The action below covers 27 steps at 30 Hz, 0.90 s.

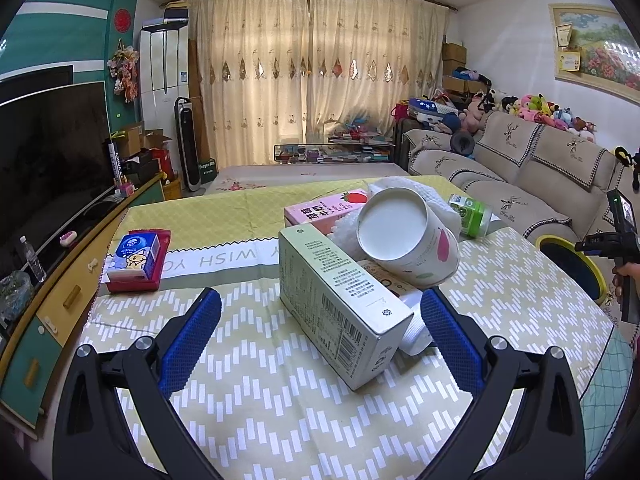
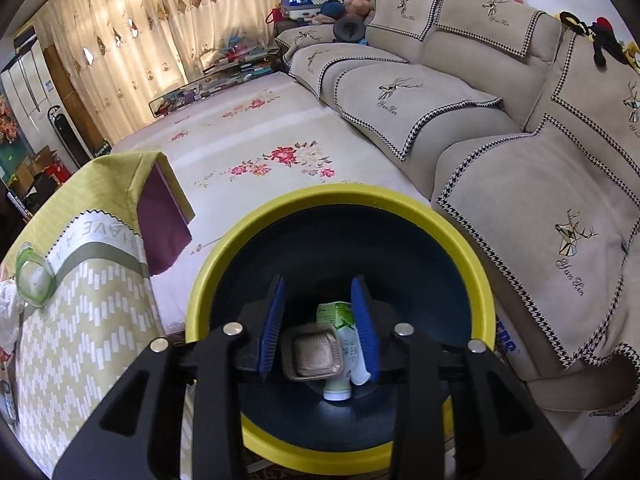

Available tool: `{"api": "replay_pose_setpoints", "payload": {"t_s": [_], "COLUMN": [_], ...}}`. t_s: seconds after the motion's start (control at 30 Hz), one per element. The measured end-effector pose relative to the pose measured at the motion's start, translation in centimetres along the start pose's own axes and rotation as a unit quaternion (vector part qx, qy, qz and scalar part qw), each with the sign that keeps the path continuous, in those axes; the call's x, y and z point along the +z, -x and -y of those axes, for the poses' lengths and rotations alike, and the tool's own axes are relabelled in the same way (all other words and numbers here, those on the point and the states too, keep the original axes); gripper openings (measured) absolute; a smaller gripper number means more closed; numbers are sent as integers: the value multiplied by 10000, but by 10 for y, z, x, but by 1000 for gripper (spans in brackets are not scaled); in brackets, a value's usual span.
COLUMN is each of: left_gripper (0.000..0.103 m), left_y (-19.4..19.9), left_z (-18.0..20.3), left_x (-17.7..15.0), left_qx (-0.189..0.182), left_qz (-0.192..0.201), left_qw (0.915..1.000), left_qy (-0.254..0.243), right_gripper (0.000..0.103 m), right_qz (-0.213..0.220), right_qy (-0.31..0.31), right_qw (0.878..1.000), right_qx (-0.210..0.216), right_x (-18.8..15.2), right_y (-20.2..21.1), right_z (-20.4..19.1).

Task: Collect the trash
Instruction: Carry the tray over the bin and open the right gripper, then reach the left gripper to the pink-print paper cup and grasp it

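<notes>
Trash [image 1: 344, 308] is heaped on the table [image 1: 280, 420] at twelve o'clock of the left gripper [image 1: 320, 312], jaws wide, empty. Right gripper [image 2: 318, 300], jaws parted, nothing gripped, is held over the bin [image 2: 340, 200]; a tube [image 2: 344, 336] lies inside.

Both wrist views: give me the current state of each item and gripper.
Left gripper: open, box corner between fingers, untouched.
Right gripper: open over the bin.
Green box: lying on table.
Paper cup: tipped, on the pile.
Yellow bin: holds a tube and small tray.
</notes>
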<state>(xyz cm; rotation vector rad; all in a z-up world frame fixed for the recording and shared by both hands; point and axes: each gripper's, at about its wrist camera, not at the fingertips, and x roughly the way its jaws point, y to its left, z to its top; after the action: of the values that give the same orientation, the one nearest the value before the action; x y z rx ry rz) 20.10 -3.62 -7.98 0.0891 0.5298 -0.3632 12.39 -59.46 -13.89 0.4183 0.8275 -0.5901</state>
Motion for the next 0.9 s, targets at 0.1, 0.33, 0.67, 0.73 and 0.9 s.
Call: {"api": "replay_pose_setpoints", "payload": {"t_s": [0.1,0.33,0.67,0.73,0.9], "left_gripper": [98,98,98,98,98], "left_y": [-1,-4,-6,-9,-25], "left_z": [2,7,25,34,52], "left_x": [0,-2,0,3,28], "left_qx": [-20,-78,-529,-600,-1010], "left_qz": [-22,-65,-155,-261,-562], "left_qw": [10000,9999,9980,9968,9903], "left_qy": [-7,-102,-313,-457,-769], "right_gripper": [33,41,46,47,52], "right_qz": [257,964,1570,1624,1516], "right_qy": [32,383,1030,989,948], "right_qw": [9995,9922,9789,9780,9800], "right_qx": [166,684,801,858,878], "right_x": [-3,-27,-73,-74,-71], "right_y": [18,69,99,101,96], "right_z": [-10,-55,-100,-99,-98]}}
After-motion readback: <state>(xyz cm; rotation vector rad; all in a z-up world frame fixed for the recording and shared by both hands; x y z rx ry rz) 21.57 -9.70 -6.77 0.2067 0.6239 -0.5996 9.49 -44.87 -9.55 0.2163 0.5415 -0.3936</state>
